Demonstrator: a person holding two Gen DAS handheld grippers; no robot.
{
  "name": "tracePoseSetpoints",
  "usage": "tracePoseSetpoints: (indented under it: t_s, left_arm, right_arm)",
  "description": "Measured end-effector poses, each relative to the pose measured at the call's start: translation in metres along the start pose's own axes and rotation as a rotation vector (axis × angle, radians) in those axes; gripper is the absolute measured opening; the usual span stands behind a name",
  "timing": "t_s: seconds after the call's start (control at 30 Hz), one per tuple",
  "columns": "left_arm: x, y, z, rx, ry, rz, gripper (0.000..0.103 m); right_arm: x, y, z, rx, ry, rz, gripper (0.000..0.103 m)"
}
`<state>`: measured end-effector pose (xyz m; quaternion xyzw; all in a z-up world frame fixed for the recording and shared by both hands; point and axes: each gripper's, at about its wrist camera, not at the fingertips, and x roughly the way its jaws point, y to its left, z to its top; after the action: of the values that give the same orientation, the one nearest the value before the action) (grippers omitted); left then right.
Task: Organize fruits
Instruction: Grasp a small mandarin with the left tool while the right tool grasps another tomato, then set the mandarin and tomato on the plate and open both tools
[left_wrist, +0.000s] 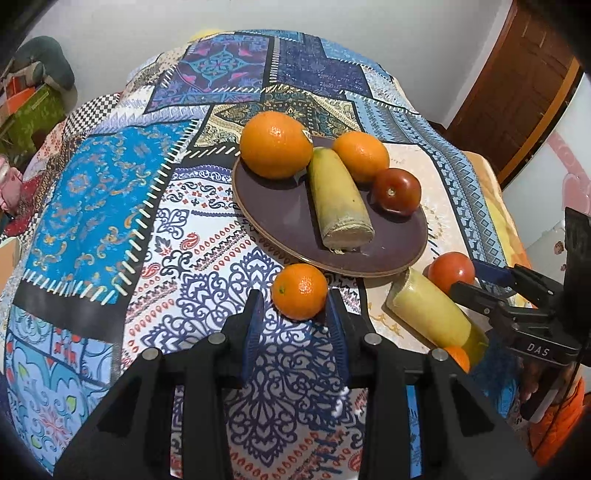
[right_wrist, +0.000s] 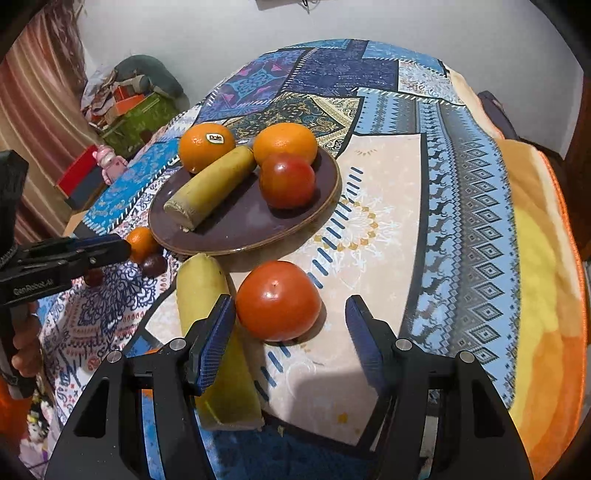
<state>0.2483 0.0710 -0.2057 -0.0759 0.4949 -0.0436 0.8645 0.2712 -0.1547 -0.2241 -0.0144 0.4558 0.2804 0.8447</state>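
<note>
From the left wrist view, a dark brown plate (left_wrist: 280, 218) is seen on a bench covered by a patchwork cloth (left_wrist: 110, 206). On the plate lie two oranges, a large one (left_wrist: 275, 144) at the back left and another (left_wrist: 361, 156) behind a red tomato (left_wrist: 397, 191), with a yellow-green banana piece (left_wrist: 338, 195) lying between them. Off the plate, a small orange (left_wrist: 300, 291) rests on the cloth just beside the near rim. The left tongs (left_wrist: 295, 325) are spread, with the small orange sitting between the tips of their blue pads; no contact can be confirmed. The step in hand appears to be gathering the loose fruit onto the plate. The next move is judged to call for a slight advance and a gentle squeeze, since the round orange could roll.

From the right wrist view, the same plate (right_wrist: 236, 229) is shown holding the four pieces. A second tomato (right_wrist: 279, 301) rests on the cloth near the plate, ahead of the right tongs (right_wrist: 290, 328), which are spread wide and hold nothing. A second banana piece (right_wrist: 210, 325) lies on the cloth just beside the tomato, partly behind the left pad. Bare room is left at the front of the plate.
</note>
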Motion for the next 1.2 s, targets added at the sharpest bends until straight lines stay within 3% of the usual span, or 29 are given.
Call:
tracePoseSetpoints:
  t_s: [0.17,0.3,0.77,1.2]
  left_arm:
    - [0.012,-0.001,0.003,-0.006,0.019,-0.011,0.034]
    - [0.018,-0.001,0.004,-0.013,0.029,-0.01,0.034]
    - [-0.007,0.002,0.005,-0.01,-0.029,-0.002,0.034]
    - [-0.027,-0.001,0.034,0.015,-0.115,0.012,0.034]
  right_arm:
    - [0.003,-0.001,0.0,0.014,0.004,0.027,0.058]
    - [0.007,0.001,-0.002,0.016,0.021,0.059,0.047]
    - [-0.006,0.003,0.003,0.006,-0.023,0.05,0.046]
    - [-0.008,0.024,0.034,-0.053,-0.077,0.064,0.046]
